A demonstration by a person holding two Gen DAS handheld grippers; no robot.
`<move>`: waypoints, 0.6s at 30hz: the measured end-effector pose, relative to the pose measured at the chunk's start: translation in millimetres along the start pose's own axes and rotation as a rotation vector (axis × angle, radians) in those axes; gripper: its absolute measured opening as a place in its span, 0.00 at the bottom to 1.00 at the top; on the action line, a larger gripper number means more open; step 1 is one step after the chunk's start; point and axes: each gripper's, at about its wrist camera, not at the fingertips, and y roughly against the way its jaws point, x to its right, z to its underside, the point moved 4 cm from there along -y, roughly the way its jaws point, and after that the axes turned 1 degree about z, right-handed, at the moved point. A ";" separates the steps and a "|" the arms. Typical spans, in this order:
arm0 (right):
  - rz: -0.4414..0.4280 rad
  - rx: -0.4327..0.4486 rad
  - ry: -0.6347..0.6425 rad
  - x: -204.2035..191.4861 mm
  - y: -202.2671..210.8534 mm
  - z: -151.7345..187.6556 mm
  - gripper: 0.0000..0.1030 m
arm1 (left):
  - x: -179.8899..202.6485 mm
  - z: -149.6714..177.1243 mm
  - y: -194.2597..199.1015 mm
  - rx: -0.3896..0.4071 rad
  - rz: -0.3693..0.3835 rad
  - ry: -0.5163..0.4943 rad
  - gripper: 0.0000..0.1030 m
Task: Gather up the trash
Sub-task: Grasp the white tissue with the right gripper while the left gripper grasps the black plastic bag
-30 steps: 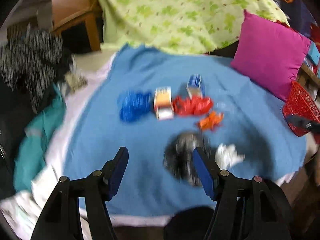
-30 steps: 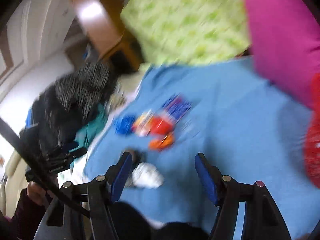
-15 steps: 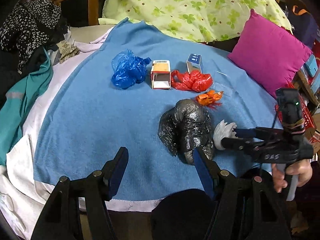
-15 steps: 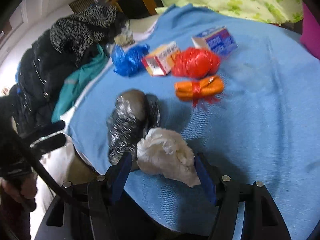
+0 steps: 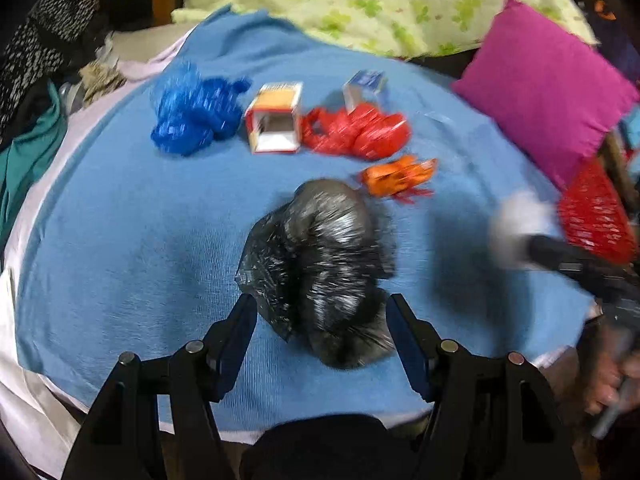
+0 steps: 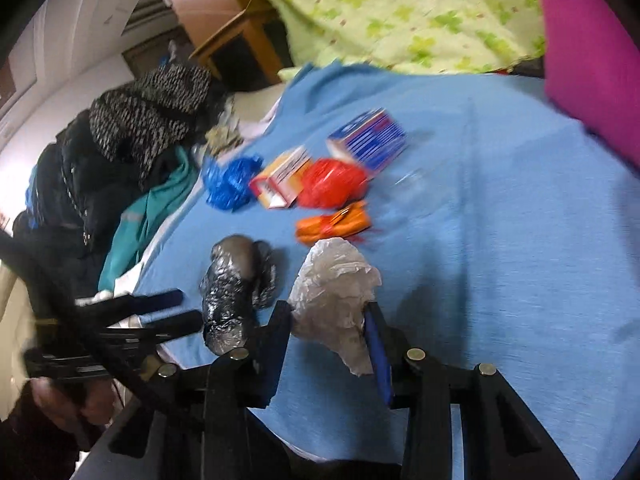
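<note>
Right tongs [image 6: 328, 332]: we have them clamped on the white bag [image 6: 334, 296], lifted off the blue cloth [image 6: 500, 240]; in the left view that bag shows as a white blur just beside the red basket [image 5: 596, 216]
Left tongs [image 5: 322, 340]: jaws wide apart, straddling the near end of the black bag [image 5: 320, 264], holding nothing; we cannot tell whether the pads touch it
Black bag: lying on the cloth, nearest us, in the middle
Orange wrapper [image 5: 398, 176]: on the cloth just beyond the black bag
Red bag [image 5: 356, 132]: further back, touching the open carton [image 5: 274, 118] on one side
Blue box [image 5: 366, 84]: just behind the red bag
Blue bag [image 5: 192, 112]: left of the carton, near the cloth's edge
Basket: at the right edge of the cloth, below the pink cushion [image 5: 544, 92]; we cannot see whether anything is in it
Done: as we judge it, one piece picked up and on its way, not yet dropped
Left: six pieces lie on the cloth, namely black bag, orange wrapper, red bag, carton, blue box, blue bag
Next: we reckon the white bag goes into the basket, and the left tongs close on the black bag
</note>
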 end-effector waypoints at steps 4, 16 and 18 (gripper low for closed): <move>0.019 0.036 -0.027 10.3 19.8 -2.6 0.39 | -0.6 2.5 -18.4 -0.020 0.035 0.036 0.45; 0.033 0.192 -0.040 16.8 80.9 -10.6 0.39 | 51.3 -15.1 47.2 0.140 0.002 -0.135 0.32; 0.039 0.225 -0.050 20.6 95.2 -14.2 0.39 | 68.1 -21.1 59.4 0.166 0.000 -0.169 0.32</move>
